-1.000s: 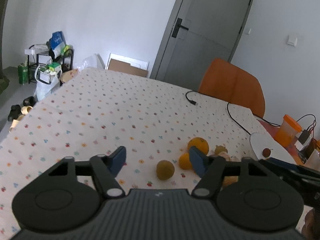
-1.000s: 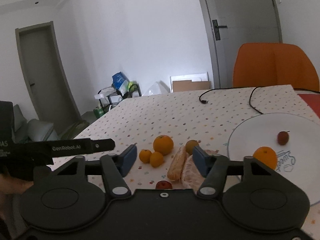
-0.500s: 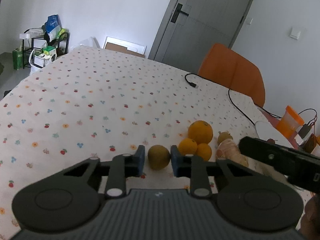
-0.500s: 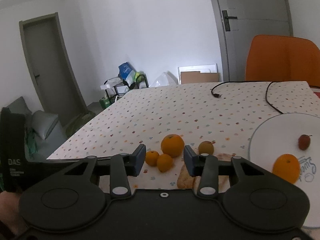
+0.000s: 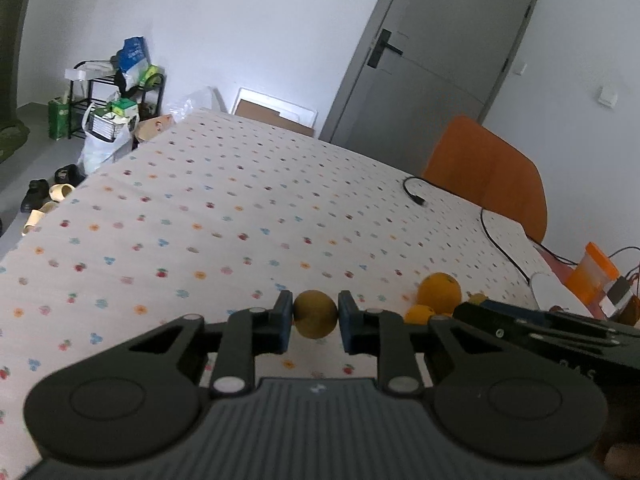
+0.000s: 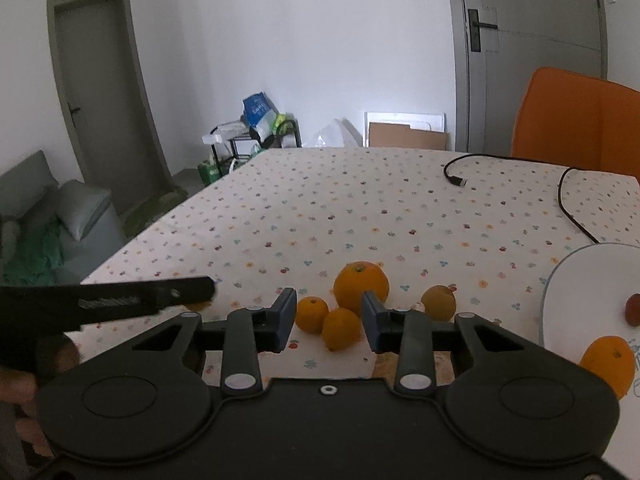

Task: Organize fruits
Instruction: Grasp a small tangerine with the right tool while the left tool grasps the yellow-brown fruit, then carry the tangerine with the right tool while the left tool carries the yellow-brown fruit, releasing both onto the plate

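Observation:
My left gripper [image 5: 314, 316] is shut on a round brown fruit [image 5: 314, 313], held above the dotted tablecloth [image 5: 240, 216]. To its right lie a big orange [image 5: 439, 290] and a small orange [image 5: 420, 313]. In the right wrist view my right gripper [image 6: 329, 322] is open, and a small orange [image 6: 341, 328] sits in line with the gap between its fingers without touching them. Another small orange [image 6: 312, 314], the big orange [image 6: 361, 286] and a second brown fruit [image 6: 439, 302] lie just beyond. A white plate [image 6: 580, 280] on the right holds an orange [image 6: 608, 362] and a small red fruit [image 6: 633, 309].
A black cable [image 6: 564, 196] runs across the table's far right, in front of an orange chair [image 6: 580, 120]. An orange-lidded cup [image 5: 592, 272] stands past the plate [image 5: 554, 290]. The left gripper's body [image 6: 120, 300] shows at the left of the right wrist view.
My left gripper closed on the brown fruit and rose with it. The right gripper's fingers narrowed and came nearer to the small oranges.

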Motion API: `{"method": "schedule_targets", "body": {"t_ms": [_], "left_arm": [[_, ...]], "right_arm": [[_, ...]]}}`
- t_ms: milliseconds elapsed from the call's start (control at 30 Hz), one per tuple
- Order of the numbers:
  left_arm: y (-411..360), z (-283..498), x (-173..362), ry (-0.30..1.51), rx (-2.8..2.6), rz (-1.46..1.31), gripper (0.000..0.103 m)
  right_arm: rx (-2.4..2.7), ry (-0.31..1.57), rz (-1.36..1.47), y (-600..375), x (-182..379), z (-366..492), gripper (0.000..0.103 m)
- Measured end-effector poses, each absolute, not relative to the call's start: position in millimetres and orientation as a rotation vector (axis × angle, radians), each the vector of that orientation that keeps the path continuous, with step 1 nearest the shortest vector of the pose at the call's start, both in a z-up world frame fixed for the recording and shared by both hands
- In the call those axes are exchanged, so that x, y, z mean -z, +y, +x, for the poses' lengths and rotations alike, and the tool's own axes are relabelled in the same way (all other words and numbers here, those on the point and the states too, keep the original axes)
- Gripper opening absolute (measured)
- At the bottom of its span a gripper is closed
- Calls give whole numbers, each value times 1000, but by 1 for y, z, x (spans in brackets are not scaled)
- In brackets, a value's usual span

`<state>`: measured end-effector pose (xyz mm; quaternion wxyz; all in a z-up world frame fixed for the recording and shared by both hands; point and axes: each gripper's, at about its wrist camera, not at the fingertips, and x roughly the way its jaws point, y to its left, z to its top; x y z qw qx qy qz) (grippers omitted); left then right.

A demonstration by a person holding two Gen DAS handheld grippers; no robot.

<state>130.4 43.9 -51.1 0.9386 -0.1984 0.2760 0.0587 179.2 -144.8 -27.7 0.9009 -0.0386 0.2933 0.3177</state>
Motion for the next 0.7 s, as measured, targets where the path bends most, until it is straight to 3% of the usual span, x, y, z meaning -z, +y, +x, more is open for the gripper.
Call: {"method": "schedule_targets", "body": {"t_ms": [300,467,700], "left_arm": [[58,127,52,550,-151,-424,23],[58,125,51,549,-150,-423,23],[54,120,40,530,-161,-404,23]], "right_arm": [[-635,628,-153,-135,37,185,35],[-641,647,-171,-132,41,188,20],[-650,601,-127,-144,30,183,20]]}}
